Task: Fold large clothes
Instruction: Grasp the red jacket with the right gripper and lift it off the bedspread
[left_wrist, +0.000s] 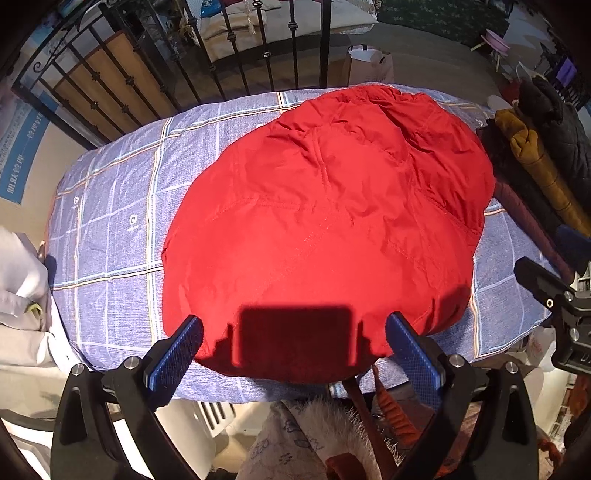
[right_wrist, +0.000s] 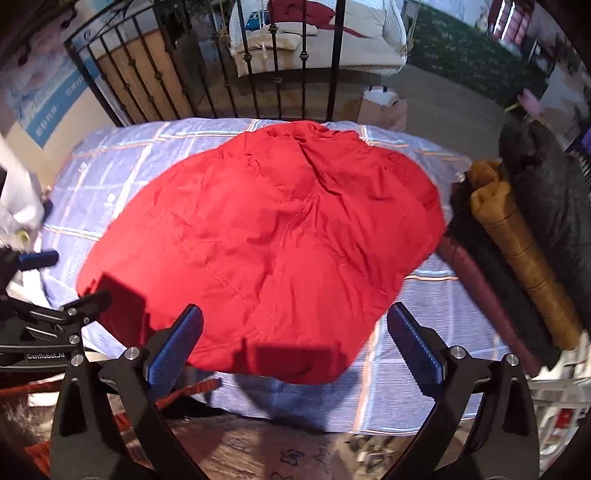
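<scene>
Checked blue cloth (left_wrist: 110, 206) covers the counter under a red jacket (left_wrist: 325, 206); iron railing (left_wrist: 236, 55) behind; both tongs, left (left_wrist: 294, 345) and right (right_wrist: 294, 345), gape, released.

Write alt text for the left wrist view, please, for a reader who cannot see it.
A red garment lies spread on a blue checked cloth. The open left gripper is above its near edge, holding nothing. The right gripper shows at the right edge.

A checked blue cloth (left_wrist: 110, 206) covers the table. Iron railing (left_wrist: 229, 48) at 12 o'clock; rolled fabrics (right_wrist: 517, 236) at 3 o'clock.
</scene>
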